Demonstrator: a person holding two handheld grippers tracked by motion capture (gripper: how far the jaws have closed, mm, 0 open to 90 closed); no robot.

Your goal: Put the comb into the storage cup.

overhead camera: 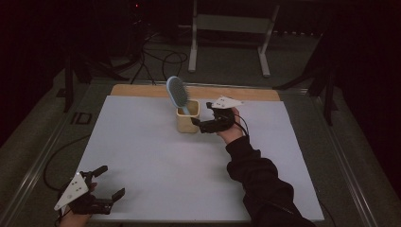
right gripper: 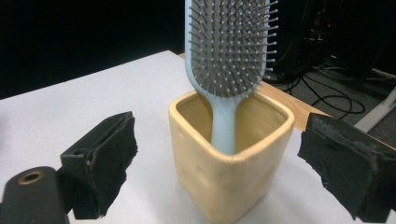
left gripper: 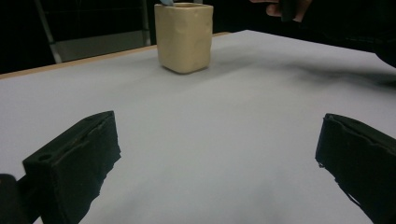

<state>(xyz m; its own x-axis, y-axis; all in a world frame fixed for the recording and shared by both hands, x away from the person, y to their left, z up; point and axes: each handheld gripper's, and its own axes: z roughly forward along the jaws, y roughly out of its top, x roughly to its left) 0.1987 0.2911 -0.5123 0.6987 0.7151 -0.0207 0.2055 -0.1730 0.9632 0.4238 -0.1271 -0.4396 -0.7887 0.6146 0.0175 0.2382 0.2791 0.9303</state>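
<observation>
Pale blue plastic paddle hairbrush (overhead camera: 178, 92) stands handle-down in a squat, square cream ceramic cup (overhead camera: 187, 122) near the far middle of the white table sheet (overhead camera: 156, 161). The bristle head leans up and to the left above the rim; in the right gripper view the handle rests against the cup's near wall, which is what props it. Stored like a tool in a holder — head clear and easy to reach.

Your right gripper (overhead camera: 204, 124) sits just right of the cup, pointing left at it. Its jaws are spread wide, one on each side of the cup, touching neither wall as far as the right gripper view (right gripper: 215, 168) shows; nothing is clasped. Forearm in a dark sleeve (overhead camera: 255, 175) reaches in from the near right, wrist turned so the grey plate faces up. My reading: you are lined up on the cup rather than on the brush.

Your left gripper (overhead camera: 108, 185) rests at the near left corner, well apart from the cup, jaws likewise parted and empty (left gripper: 217, 158). It points across the bare sheet toward the cup — parked, hand low at the table edge.
</observation>
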